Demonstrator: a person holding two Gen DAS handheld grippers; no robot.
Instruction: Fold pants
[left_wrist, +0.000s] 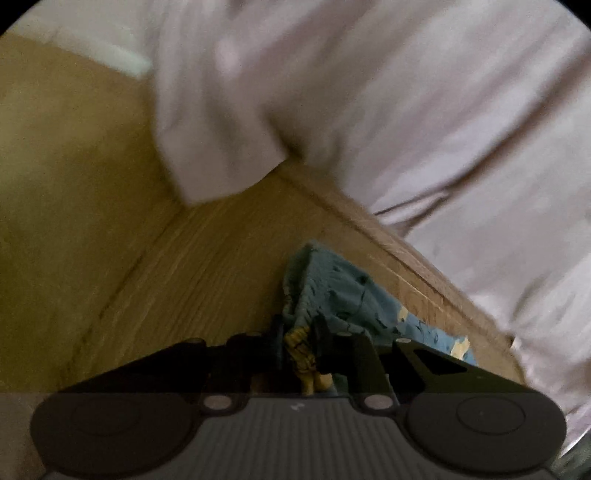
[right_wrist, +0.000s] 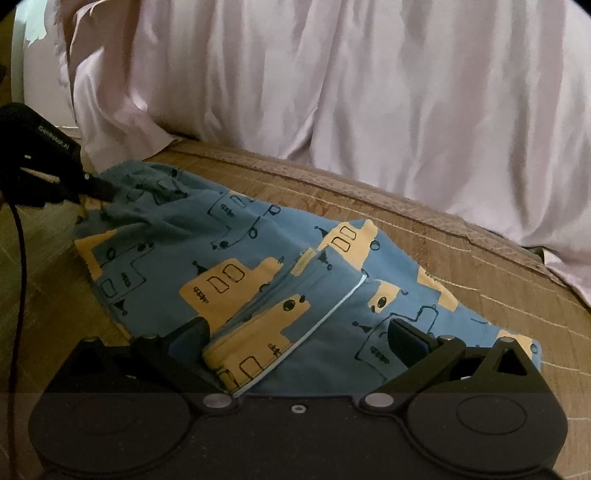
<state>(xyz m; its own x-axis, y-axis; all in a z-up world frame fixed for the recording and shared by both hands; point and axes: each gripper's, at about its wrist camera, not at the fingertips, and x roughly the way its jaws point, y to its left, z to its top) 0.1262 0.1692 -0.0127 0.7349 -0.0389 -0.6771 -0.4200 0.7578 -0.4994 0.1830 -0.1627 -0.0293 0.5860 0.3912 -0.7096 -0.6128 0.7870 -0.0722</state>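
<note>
Jaws clamped on the left, spread wide on the right — blue-and-yellow pants (right_wrist: 236, 273) caught mid-fold!

Pants lie flat on the wooden surface (right_wrist: 461, 258), a folded flap at six o'clock right between the right gripper (right_wrist: 295, 336) and its parted fingers, nothing pinched. Left gripper (right_wrist: 99, 190), at nine o'clock, bites the bunched edge (left_wrist: 301, 345). Risk, as I judge it: pull left too hard and the cloth drags, undoing that flap; the pale sheet (right_wrist: 369, 92) hanging at twelve o'clock could snag too.
</note>
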